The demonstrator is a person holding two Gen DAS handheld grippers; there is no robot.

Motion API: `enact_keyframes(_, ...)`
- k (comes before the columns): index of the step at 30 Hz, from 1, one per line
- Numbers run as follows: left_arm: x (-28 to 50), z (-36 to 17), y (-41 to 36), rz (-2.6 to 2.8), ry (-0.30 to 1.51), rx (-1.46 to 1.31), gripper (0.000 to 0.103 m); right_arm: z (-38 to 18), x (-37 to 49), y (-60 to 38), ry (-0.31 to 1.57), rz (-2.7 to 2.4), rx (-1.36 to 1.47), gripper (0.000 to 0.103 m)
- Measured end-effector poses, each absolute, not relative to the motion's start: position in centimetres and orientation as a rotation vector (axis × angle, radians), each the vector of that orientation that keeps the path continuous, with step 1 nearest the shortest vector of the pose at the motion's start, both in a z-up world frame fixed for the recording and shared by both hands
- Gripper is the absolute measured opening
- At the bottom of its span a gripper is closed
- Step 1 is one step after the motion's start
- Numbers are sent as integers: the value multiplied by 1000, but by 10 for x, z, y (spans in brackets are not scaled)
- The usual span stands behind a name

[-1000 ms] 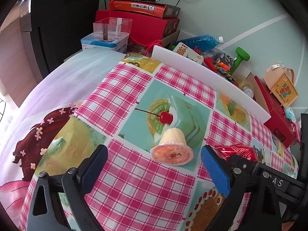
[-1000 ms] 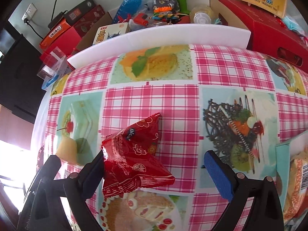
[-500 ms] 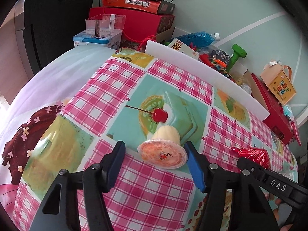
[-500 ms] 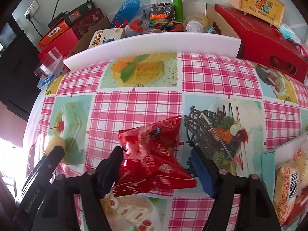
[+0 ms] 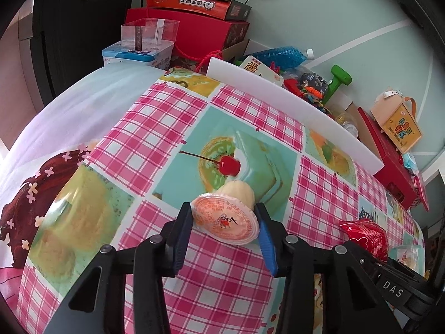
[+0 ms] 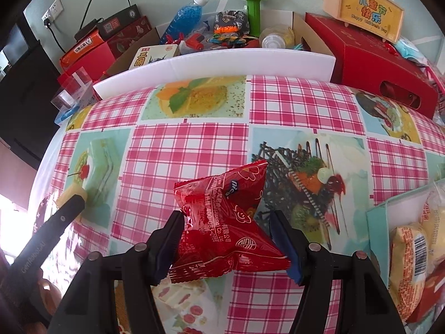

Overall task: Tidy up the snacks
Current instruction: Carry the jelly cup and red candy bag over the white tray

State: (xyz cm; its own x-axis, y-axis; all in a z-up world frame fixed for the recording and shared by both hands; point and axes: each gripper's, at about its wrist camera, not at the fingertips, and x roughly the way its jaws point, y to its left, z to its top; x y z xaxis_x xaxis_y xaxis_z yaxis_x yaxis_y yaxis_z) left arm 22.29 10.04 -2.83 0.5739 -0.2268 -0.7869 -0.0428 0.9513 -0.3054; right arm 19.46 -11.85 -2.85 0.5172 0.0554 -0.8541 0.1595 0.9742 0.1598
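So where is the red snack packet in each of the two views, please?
Left wrist view: the red snack packet is at the lower right edge, behind the left tool's right arm.
Right wrist view: it is at the lower centre, pressed between the right tool fingers.
Shared landmark: the green dumbbell behind the white board.
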Motion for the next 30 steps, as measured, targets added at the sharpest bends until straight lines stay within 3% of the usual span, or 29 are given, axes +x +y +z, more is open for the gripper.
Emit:
enact_keyframes(16, 222, -24, 113, -191, 986, -408, 46, -31, 159, -123, 1000, -60, 261, 67)
enact_keyframes(30, 199, 16, 72, -233, 1008, -351, 46, -25, 113, -157, 993, -62, 403, 66)
